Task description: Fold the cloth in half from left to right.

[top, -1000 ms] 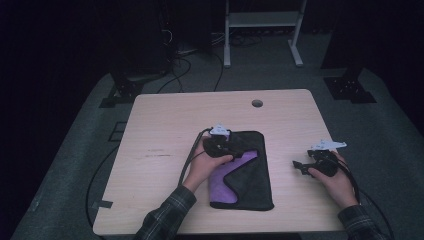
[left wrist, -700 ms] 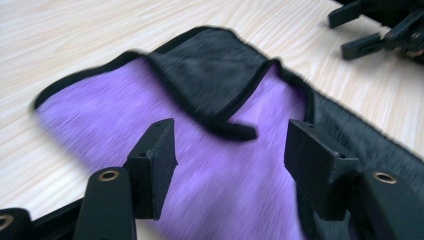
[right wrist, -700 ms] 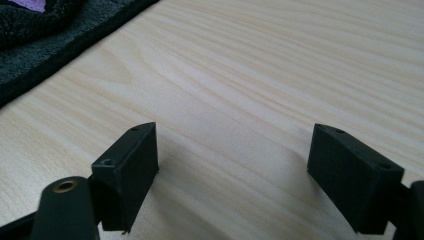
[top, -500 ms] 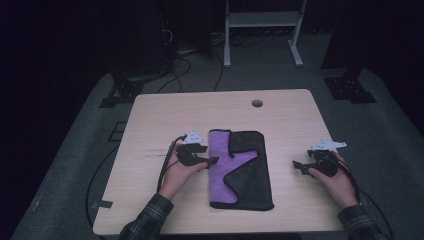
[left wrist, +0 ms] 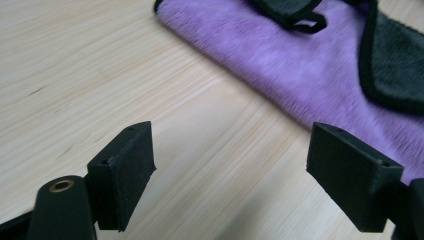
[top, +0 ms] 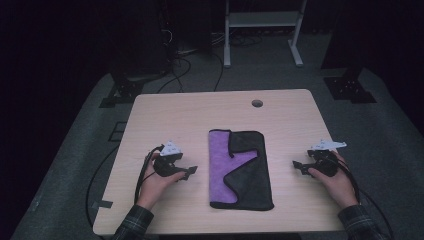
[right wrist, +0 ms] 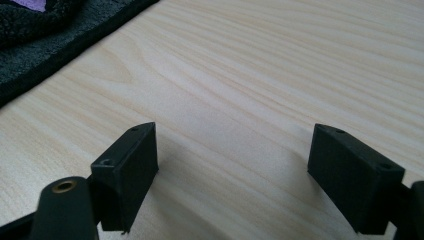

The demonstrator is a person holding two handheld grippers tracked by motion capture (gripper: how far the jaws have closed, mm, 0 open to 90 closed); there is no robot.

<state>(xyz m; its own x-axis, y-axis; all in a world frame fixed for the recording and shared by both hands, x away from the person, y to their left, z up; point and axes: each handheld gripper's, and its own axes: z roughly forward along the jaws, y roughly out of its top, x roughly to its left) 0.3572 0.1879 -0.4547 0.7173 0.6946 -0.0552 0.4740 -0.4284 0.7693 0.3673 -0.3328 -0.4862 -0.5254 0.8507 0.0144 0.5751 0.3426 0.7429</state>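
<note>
One folded purple and black cloth (top: 241, 169) is lying flat at the middle of the worktop (top: 200, 110). Two claws are resting beside it: the left claw (top: 189, 172) and the right claw (top: 298, 166), both gaping apart, gripping nothing.

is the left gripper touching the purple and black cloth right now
Apart. In the high view, bare table separates the left gripper from the cloth; its own view shows open jaws over wood.

You have a fluffy, matt purple-and-charcoal cloth (top: 241, 169) lying on a smooth, pale wood-grain bench (top: 190, 115), and each claw's jaws look like matt black plastic.
</note>
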